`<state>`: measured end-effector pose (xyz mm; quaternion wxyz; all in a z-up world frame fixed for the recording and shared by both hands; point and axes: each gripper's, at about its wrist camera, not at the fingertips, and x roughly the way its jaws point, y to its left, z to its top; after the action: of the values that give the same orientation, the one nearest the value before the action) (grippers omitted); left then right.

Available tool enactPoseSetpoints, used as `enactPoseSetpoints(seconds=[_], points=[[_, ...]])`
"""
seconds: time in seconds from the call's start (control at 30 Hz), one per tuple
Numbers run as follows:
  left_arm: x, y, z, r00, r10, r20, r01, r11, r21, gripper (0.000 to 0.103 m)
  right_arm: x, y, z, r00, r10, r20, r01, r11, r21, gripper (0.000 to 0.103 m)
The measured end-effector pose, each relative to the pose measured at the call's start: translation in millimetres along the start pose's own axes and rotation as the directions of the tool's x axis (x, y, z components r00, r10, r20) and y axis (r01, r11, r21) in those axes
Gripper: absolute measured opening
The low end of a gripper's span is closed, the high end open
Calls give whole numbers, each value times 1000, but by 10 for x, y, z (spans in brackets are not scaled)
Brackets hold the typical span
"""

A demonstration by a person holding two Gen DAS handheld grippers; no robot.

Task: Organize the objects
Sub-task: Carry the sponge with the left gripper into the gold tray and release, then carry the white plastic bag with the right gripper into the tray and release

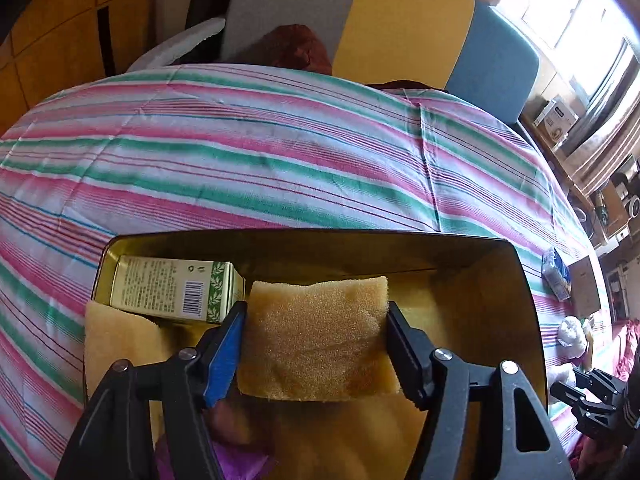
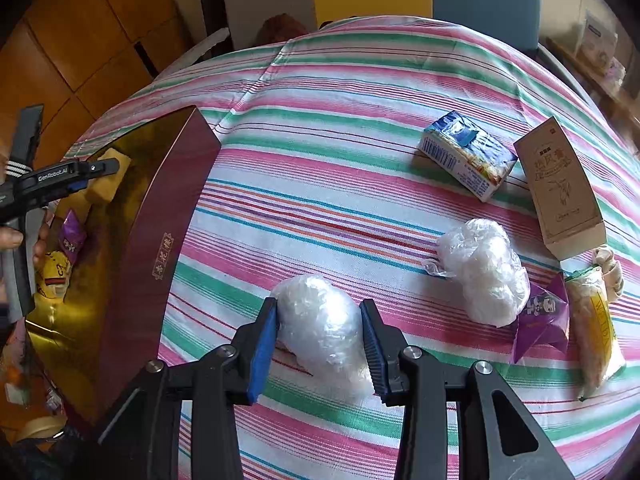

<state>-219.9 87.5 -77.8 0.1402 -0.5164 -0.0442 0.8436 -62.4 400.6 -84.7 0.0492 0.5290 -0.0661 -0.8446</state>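
Striped cloth [image 2: 360, 92]: right hand-held gripper [image 2: 320, 344] clamps plastic wad [image 2: 324, 332]; boxes nearby.

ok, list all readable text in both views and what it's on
"GenRobot.AI": on the left hand-held gripper, right wrist view.
"WEIDA", uncertain: yellow packet.
Gold Chinese characters on the maroon box: too small to read.
Brown carton: Chinese title and drawing, blurred.
Blue carton: barcode and print, unreadable.
Green carton in the box: barcode, recycling marks, fine print unreadable.
Purple packet: print illegible.
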Motion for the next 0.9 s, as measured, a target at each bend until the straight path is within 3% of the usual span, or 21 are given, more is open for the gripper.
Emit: enactPoseSetpoints(seconds=[0.07,0.27,0.4,0.57,0.9], points=[[-57,-13,-10,1000,-24,14,24,1000,5,82,5,-6,1,1000,-1,-1,1,1000,1,41],[-314,25,-114,998,-41,48,41,999,-7,82,14,-6,-1,1000,-11,-3,11,1000,-2,41],[-651,0,-348,993,22,115,-27,999,40,82,4,-37,-1,1000,-25,1,25,1000,6,41],[-1067,-19,-747,973,90,211,-110,990,84,82,-5,-46,1,999,-41,7,41,999,9,41],[-1350,76,-1199,957,153,245,-175,982,68,82,-22,-73,-24,998,-64,18,63,996,57,41]])
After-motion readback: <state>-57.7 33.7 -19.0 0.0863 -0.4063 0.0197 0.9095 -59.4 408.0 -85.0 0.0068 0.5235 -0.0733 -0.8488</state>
